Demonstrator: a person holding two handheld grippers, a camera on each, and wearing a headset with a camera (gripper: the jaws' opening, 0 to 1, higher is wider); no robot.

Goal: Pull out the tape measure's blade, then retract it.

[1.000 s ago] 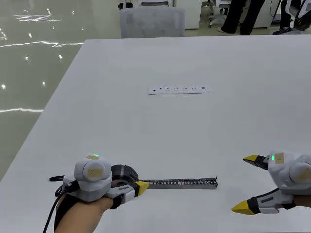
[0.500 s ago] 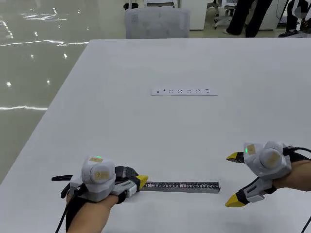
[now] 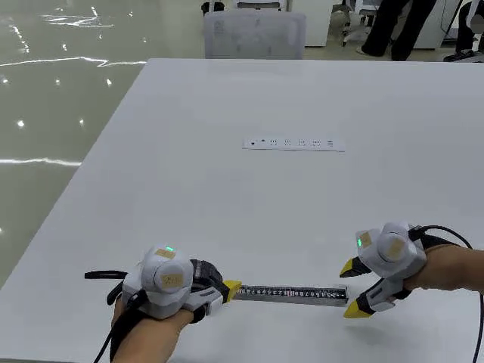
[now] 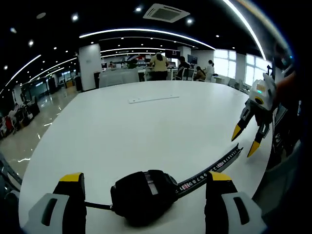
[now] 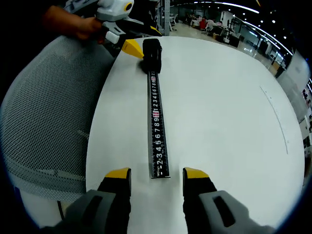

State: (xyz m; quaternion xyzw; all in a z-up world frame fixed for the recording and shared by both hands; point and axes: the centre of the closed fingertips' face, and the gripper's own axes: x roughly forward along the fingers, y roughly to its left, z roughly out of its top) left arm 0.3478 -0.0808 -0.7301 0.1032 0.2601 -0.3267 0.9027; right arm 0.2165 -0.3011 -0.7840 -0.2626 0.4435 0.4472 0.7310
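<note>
**Object.** The tape measure lies at the near edge of the desk (image 3: 189, 174), toward its near-left corner. Its black case (image 3: 204, 274) rests on the surface. The blade (image 5: 156, 122) is drawn out flat along the near edge toward the right, with the numbered face up.

**Handling, as judged.** The case is taken to be rigid, compact and fairly weighty for its size, with a smooth shell that could slide on the desk. It is best held across its two flat sides. The blade is taken to be thin, springy steel with keen edges, liable to kink if bent and to snap back under its spring. It is best taken at the end hook (image 5: 160, 174), not along its length.

**Tongs.** The left tongs (image 4: 146, 178) are set astride the case, and a gap is seen on each side, so no clamping is recorded. The right tongs (image 5: 157, 173) are spread apart with the end hook between the two tips, and nothing is gripped.

**Pose.** The left hand (image 3: 147, 333) is held low over the near edge, directed right along the blade. The right hand (image 3: 446, 266) is brought in from the right edge, directed left and facing the case.
</note>
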